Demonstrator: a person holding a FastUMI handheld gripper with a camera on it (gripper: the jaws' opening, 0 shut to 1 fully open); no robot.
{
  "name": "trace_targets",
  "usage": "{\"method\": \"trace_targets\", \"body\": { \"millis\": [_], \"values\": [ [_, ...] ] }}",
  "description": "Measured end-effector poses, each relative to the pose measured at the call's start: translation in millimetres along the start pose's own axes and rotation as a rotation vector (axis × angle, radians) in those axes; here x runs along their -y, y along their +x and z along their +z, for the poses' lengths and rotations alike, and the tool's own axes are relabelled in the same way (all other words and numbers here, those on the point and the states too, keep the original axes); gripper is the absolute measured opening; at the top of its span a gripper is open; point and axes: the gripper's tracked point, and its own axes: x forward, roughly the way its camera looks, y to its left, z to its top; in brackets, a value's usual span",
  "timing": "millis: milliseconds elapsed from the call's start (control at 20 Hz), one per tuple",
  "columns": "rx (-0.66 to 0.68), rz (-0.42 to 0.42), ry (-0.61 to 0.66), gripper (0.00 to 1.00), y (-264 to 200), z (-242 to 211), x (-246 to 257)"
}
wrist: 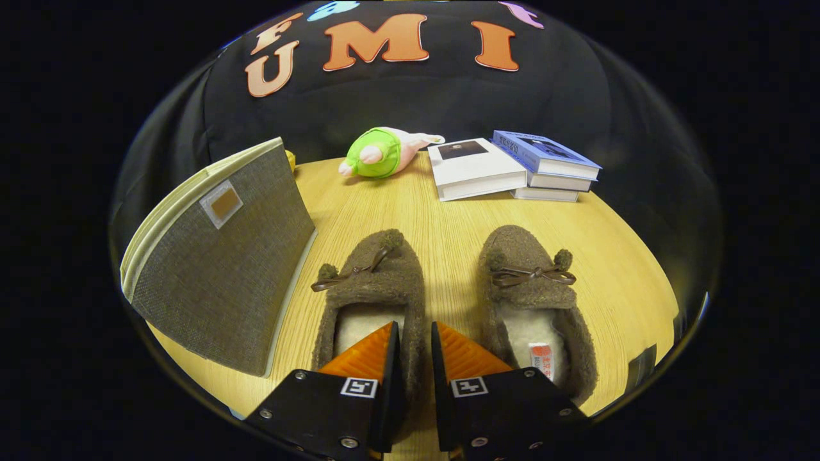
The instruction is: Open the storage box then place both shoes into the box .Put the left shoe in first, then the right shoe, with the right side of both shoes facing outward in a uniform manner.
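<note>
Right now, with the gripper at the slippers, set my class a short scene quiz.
1. True or false: the green plush toy lies on the pale wooden table, apart from the stacked books.
2. The gripper's fingers straddle: A the side wall of the brown fuzzy slipper beside the grey fabric box; B a book; C the toy.
3. Which slipper's insole shows a label?
Key: 1 true; 2 A; 3 the other brown slipper, farther from the box.
</note>
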Motion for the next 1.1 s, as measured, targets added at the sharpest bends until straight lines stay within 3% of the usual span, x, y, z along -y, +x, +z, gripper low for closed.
{"method": "trace_targets", "body": {
  "millis": [300,350,550,1100],
  "values": [
    [-0.059,0.048,0.113,0.24,8,-4,-6],
    [-0.051,0.059,0.132,0.11,6,-2,-6],
    [-0.031,0.03,0.227,0.0,5,0,-4],
    [0.079,0.053,0.334,0.0,-35,73,-20]
  ]
}}
